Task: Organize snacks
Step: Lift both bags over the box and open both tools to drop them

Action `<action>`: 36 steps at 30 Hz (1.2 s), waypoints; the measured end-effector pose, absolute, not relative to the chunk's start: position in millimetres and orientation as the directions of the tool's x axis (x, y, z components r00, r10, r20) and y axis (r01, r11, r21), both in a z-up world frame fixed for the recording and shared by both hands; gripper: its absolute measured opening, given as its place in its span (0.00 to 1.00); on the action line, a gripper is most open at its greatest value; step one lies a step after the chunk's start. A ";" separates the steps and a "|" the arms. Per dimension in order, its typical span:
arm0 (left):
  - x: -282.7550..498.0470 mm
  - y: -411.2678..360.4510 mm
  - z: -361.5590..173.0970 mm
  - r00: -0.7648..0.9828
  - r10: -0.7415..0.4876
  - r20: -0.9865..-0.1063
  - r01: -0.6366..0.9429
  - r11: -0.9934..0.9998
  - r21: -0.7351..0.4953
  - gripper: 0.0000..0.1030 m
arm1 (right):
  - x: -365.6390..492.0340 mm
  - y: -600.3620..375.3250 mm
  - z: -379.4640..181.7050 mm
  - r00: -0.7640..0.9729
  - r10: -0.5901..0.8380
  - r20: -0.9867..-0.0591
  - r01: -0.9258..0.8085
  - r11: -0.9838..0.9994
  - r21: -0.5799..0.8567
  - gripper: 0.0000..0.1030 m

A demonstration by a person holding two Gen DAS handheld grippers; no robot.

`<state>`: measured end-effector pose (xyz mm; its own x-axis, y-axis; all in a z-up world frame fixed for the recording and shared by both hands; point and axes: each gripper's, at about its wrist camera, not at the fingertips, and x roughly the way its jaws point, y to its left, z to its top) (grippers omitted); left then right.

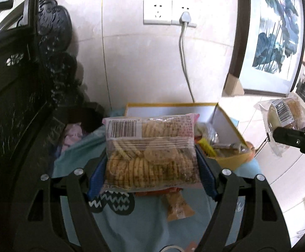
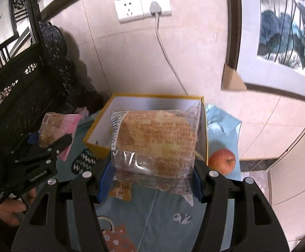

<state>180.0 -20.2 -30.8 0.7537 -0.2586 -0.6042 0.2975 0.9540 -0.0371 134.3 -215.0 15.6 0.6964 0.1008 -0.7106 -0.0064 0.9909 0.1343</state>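
While the left gripper (image 1: 152,163) pinches a crinkly clear cracker bag (image 1: 150,149), the right gripper (image 2: 152,168) clamps a glossy wrapped bread (image 2: 154,145) over the yellow-rimmed cardboard box (image 2: 152,96).

Beige tiled wall (image 1: 144,63) bearing a double socket (image 1: 157,11) with plugged white cable (image 1: 183,58); carved dark wooden furniture (image 1: 16,96) left; framed lotus painting (image 1: 278,31) right.
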 end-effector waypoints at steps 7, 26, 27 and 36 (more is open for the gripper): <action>185.2 -29.4 -24.9 0.752 -0.280 -0.596 0.316 0.948 -0.046 0.74 | 140.4 -217.0 22.3 0.707 0.087 -0.702 -0.005 0.993 0.118 0.60; 244.6 -57.9 -19.7 0.746 -0.290 -0.599 0.343 0.939 -0.028 0.75 | 195.1 -232.9 22.4 0.695 0.056 -0.717 0.015 0.996 0.093 0.60; 253.7 -62.1 -16.5 0.752 -0.286 -0.594 0.345 0.938 -0.015 0.75 | 206.6 -235.3 25.4 0.700 0.057 -0.712 0.018 0.995 0.097 0.60; 307.6 -58.4 -66.6 0.665 -0.245 -0.705 0.336 0.942 -0.011 0.83 | 252.5 -254.1 -16.5 0.615 0.037 -0.787 0.051 0.995 0.087 0.72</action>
<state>307.6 -58.4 -66.6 0.6655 -0.2454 -0.7049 0.3360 0.9418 -0.0107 252.5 -254.1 -16.5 0.6154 0.0367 -0.7873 0.0515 0.9949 0.0866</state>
